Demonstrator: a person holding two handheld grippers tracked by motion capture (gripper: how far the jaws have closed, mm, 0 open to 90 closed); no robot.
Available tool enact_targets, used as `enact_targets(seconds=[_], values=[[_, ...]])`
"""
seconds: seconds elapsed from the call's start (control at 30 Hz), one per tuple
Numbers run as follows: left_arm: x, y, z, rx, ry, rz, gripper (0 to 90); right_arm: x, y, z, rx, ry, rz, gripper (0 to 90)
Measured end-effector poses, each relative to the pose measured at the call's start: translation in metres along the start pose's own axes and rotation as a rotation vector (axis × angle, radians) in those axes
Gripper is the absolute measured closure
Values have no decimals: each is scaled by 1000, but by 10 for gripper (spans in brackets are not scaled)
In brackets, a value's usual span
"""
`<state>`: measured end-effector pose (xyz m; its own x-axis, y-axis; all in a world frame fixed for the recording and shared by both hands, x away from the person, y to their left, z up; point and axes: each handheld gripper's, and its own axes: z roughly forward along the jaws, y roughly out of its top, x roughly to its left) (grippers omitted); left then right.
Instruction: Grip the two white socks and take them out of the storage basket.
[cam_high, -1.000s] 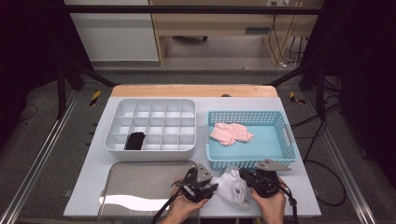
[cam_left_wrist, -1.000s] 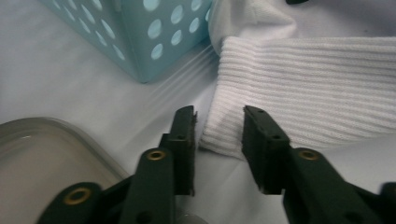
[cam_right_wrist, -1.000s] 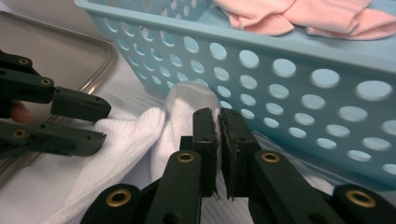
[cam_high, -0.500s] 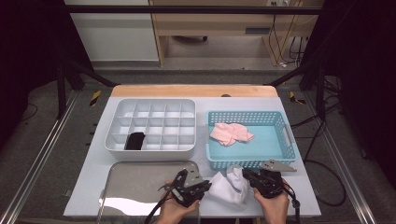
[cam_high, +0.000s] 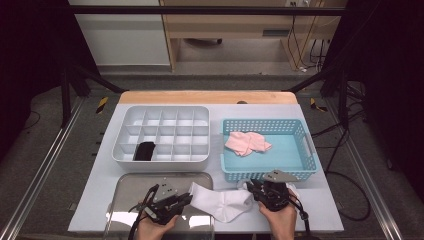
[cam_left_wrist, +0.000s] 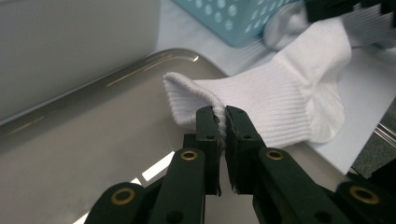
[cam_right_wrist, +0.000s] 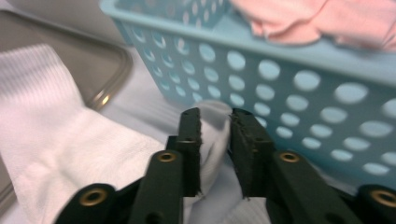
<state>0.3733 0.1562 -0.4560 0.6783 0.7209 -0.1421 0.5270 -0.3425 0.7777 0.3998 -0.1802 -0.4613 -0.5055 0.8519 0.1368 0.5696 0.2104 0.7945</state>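
Two low grippers, left gripper (cam_high: 186, 198) and right gripper (cam_high: 252, 186), clamp opposite ends of the white sock (cam_high: 222, 202), whose ribbed cuff (cam_left_wrist: 187, 95) the left gripper view reveals.

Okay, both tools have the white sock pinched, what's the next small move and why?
Probably draw the two tools a little farther apart to pull the sock flat. The left tool grips the ribbed cuff of the white sock over the metal tray, the right tool pinches the toe end beside the blue basket, and the fabric between them looks bunched at the heel.
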Motion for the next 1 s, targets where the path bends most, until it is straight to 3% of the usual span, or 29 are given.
enact_targets(seconds=[0.1, 0.23, 0.43, 0.6, 0.7, 0.8, 0.93, 1.0], values=[[6, -4, -1, 8, 15, -5, 831, 0, 1, -10, -53, 14, -8, 680], [12, -9, 2, 28, 48, -5, 827, 1, -3, -16, -59, 23, -19, 644], [23, -14, -2, 38, 64, -47, 825, 1, -5, -23, -104, 34, -23, 598], [26, -18, -5, 37, 76, -33, 802, 3, -4, -27, -129, 46, -23, 589], [29, -20, -5, 35, 88, -33, 708, 4, -4, -23, -102, 56, -30, 588], [30, -23, -3, 32, 97, -62, 610, 5, -6, -12, -48, 65, -29, 590], [28, -23, -1, 29, 116, -75, 561, 9, -4, 2, -11, 67, -53, 587], [27, -24, -1, 31, 131, -60, 571, 9, -4, 8, 10, 51, -62, 577]])
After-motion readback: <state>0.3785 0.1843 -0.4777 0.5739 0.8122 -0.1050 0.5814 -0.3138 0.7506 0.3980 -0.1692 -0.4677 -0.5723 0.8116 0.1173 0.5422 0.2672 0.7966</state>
